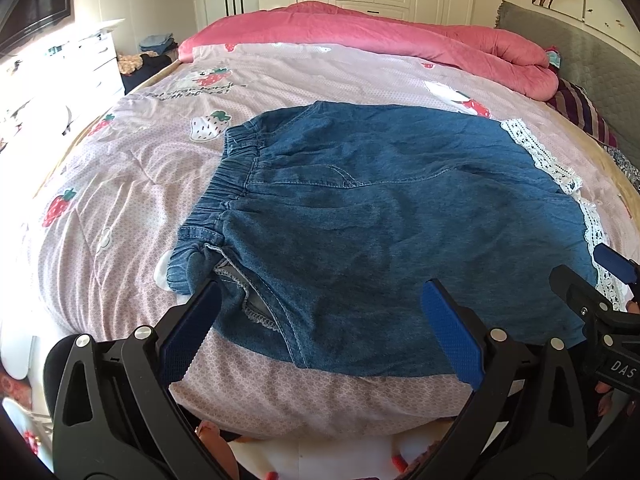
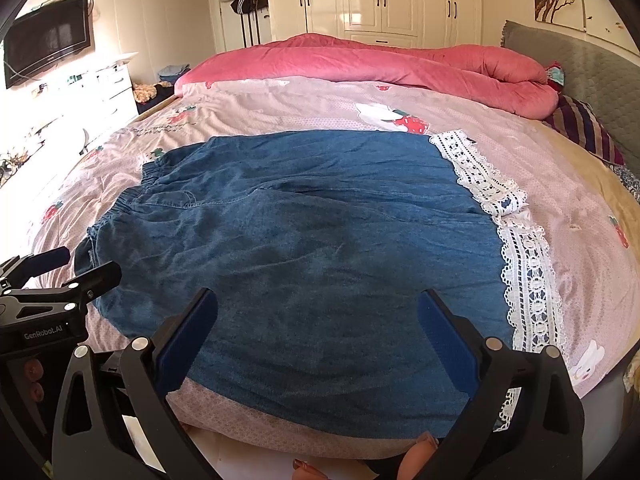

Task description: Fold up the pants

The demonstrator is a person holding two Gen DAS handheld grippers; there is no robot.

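Blue denim pants [image 1: 384, 216] with an elastic waistband [image 1: 228, 184] on the left and white lace hems [image 1: 560, 168] on the right lie flat across the bed. They also show in the right wrist view [image 2: 312, 232], lace hem [image 2: 524, 264] on the right. My left gripper [image 1: 320, 300] is open and empty, hovering over the pants' near edge by the waistband end. My right gripper [image 2: 318, 312] is open and empty over the near edge toward the lace end. Each gripper shows at the edge of the other's view: right [image 1: 600, 280], left [image 2: 64, 268].
The bed has a pink strawberry-print cover [image 1: 120, 184] with a rolled pink quilt [image 1: 400, 36] at the far side and a grey headboard [image 1: 580, 52] with a striped pillow [image 1: 580, 112] on the right. White drawers [image 2: 112, 88], a wall TV [image 2: 48, 40] and wardrobes [image 2: 380, 0] stand beyond.
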